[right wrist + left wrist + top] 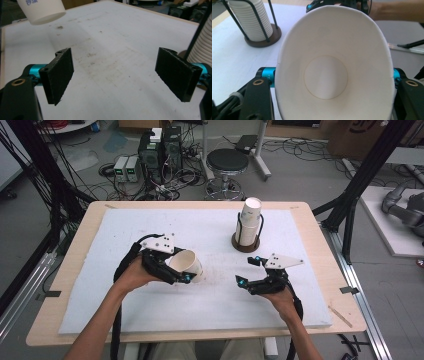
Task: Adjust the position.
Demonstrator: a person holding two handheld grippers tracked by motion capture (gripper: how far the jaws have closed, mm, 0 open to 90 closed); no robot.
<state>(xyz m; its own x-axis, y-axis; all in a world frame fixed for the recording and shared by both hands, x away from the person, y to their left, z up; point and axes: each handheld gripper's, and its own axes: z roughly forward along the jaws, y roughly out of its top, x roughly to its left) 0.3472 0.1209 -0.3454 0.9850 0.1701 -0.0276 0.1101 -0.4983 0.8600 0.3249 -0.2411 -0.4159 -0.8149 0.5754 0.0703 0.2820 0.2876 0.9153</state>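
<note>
Paper cup [186, 264]: white, empty, clamped across its wall by the left gripper [175, 270]; it lies tilted between the jaws, mouth facing back toward the hand, base pointing away.
Cup shape: in the left gripper view the cup rim [332, 10] is squeezed into an oval, and the round bottom disc sits deep inside, clean and dry.
Left gripper: closed firmly on the cup, one jaw on each side of the wall, lifted off the white foam board [150, 220].
Step in hand, as I judge it: carrying a single cup separated from the cup stack [249, 224] and readying it for a handover or set-down.
Doing it well: ease the squeeze so the thin wall does not crease; turn the wrist until the base faces down before lowering.
Right gripper [249, 271]: jaws wide apart, empty, hovering low over the board, beside the left gripper and just short of the wire cup holder [246, 245].
Right gripper's pads [60, 75]: bare, nothing between them.
</note>
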